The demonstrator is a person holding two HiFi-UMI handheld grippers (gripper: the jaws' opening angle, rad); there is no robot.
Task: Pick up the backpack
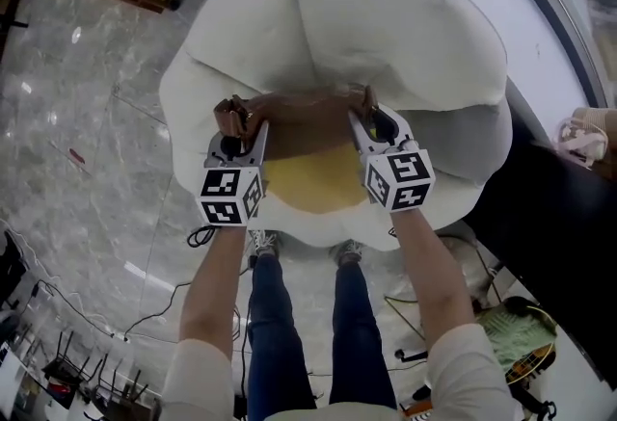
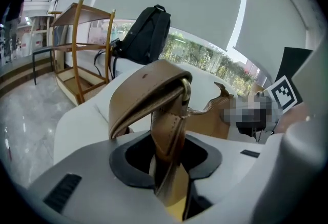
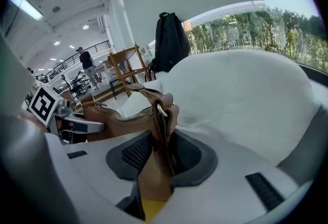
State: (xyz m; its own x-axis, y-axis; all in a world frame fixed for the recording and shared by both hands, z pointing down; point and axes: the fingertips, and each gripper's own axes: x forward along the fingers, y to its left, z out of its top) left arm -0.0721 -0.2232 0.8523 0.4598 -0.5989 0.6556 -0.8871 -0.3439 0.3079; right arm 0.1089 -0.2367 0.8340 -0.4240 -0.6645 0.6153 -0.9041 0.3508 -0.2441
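The brown backpack is held stretched between the two grippers, over the white cushion. One end is taken in each. The left gripper is clamped narrowly on a leather tab, with the strap arching just beyond its fingers. The right gripper is closed likewise on the opposite tab, just behind the zip ring. Both ends are gripped, it is judged, so that the soft body hangs level between the fingers and is kept from sagging or tipping.
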